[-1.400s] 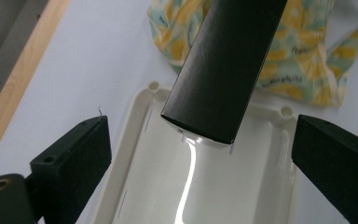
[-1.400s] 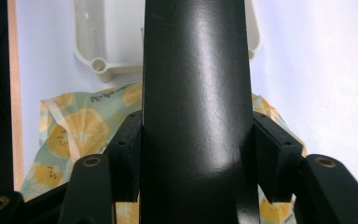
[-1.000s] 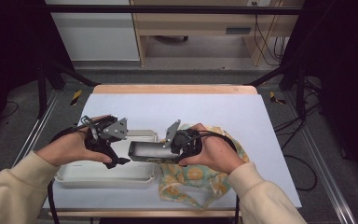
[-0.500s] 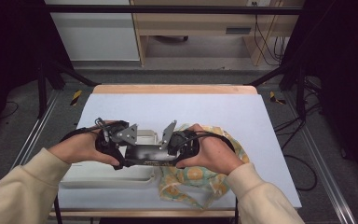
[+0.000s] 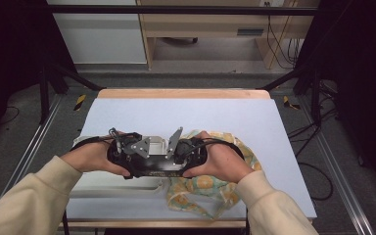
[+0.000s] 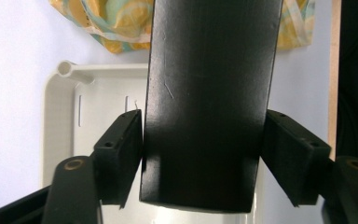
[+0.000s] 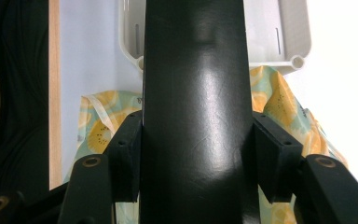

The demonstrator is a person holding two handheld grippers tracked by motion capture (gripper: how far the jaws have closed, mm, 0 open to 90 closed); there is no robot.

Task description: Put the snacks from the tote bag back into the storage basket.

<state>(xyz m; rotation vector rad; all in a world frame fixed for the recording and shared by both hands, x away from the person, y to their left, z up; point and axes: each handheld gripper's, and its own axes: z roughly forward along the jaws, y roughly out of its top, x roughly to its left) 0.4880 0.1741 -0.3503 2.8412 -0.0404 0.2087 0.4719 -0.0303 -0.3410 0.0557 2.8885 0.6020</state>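
Left gripper (image 5: pixel 144 157): jaws just closing, now set against both long edges of a black rectangular case (image 5: pixel 159 164). In the left gripper view, left pad flush on the case (image 6: pixel 207 102), right pad at its other edge with contact not fully discernible; case end projecting slightly toward the camera below the pads (image 6: pixel 121 156).

Right gripper (image 5: pixel 174 155): jaws clamped on the opposite end of the same case, both pads (image 7: pixel 128 158) pressed to its sides in the right gripper view, case (image 7: pixel 196 112) running straight ahead between them.

Case position: held level between the two grippers, lifted above the near part of the table (image 5: pixel 186 112), spanning from one jaw pair to the other.

Below and beyond the case: white plastic tray (image 5: pixel 112 183) under the left hand (image 5: pixel 90 156), its rim corner (image 6: pixel 65 70) visible past the left pad. Fruit-patterned cloth (image 5: pixel 200 188) crumpled beneath the right hand (image 5: pixel 220 159), lying against the tray's right end.

Change from one second earlier: left gripper then apart from the case, jaws spread wide over the tray, case held by the right gripper alone; now brought in and down onto the case's free end. Right gripper, tray and cloth unchanged in place.
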